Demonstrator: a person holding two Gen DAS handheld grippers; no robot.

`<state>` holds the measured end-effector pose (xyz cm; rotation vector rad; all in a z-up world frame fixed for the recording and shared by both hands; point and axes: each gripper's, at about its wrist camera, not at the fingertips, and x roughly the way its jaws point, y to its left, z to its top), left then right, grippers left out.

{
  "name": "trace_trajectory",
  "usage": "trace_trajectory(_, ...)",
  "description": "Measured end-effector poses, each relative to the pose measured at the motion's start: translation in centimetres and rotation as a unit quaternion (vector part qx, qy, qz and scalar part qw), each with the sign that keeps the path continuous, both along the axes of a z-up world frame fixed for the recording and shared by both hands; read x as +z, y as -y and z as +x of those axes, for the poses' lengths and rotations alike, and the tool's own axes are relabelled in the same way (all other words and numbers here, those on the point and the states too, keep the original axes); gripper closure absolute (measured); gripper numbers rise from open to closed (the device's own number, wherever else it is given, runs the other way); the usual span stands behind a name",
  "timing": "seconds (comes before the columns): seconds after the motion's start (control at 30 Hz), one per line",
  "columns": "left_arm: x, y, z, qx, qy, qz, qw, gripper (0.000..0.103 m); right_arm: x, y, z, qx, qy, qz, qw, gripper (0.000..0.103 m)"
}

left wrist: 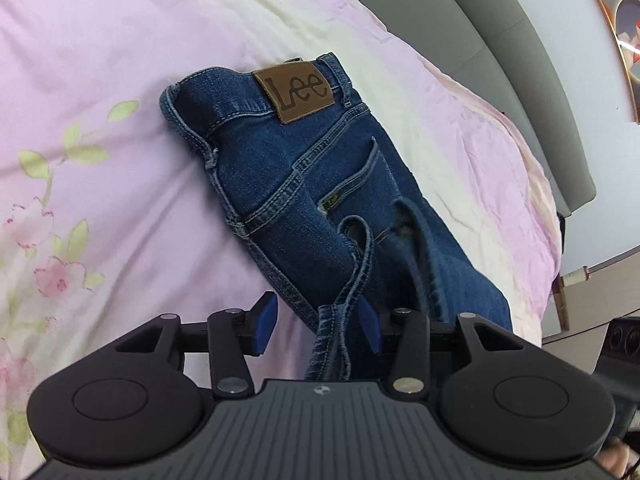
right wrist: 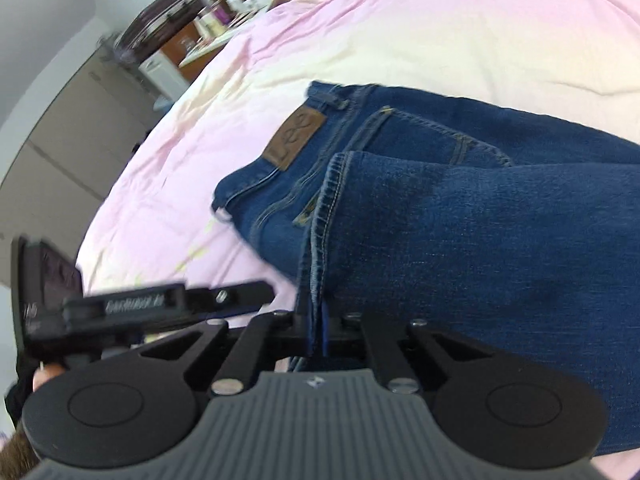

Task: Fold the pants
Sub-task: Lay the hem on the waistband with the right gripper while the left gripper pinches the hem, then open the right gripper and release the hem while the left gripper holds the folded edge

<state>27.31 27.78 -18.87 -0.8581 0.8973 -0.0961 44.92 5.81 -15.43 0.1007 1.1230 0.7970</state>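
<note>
The jeans (left wrist: pixel 304 184) lay part-folded on a pink floral bedsheet (left wrist: pixel 100 120), near a grey headboard (left wrist: pixel 500 60). The left gripper (left wrist: pixel 316 324) stood half open around a loose hem, while the right gripper (right wrist: pixel 318 320) was clamped on a leg hem, with cluttered shelves (right wrist: pixel 208 20) beyond.

The left black two-finger gripper (left wrist: pixel 316 322) points downward, blue pads apart, denim hem between them. The right black gripper (right wrist: pixel 318 320) is clamped on blue denim pants (right wrist: pixel 460 240).
</note>
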Motion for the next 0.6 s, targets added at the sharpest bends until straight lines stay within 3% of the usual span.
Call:
trace_trajectory(0.17, 0.0, 0.5, 0.3, -0.007, 0.012, -0.014, 0.9998, 0.037, -0.7, -1.7, -1.7, 0.039, 0.0, -0.016, 0.999, 0.103)
trace_trajectory(0.4, 0.0, 2.1, 1.5, -0.044, 0.009, 0.025, 0.9987, 0.026, -2.7, -3.3, -2.1, 0.041, 0.036, -0.045, 0.998, 0.101)
trace_trajectory(0.5, 0.0, 3.3, 1.9, -0.071, 0.002, 0.076, 0.9946, 0.025, -3.1, -3.7, -1.9, 0.048, 0.041, -0.051, 0.997, 0.091)
trace_trajectory(0.57, -0.4, 3.8, 1.9, -0.089, -0.003, 0.084, 0.9925, 0.021, -2.6, -3.3, -2.1, 0.057, 0.045, -0.04, 0.997, 0.073)
trace_trajectory(0.6, -0.6, 4.0, 2.0, -0.092, -0.006, 0.081, 0.9924, 0.02, -2.2, -3.0, -2.4, 0.06, 0.055, -0.046, 0.996, 0.071)
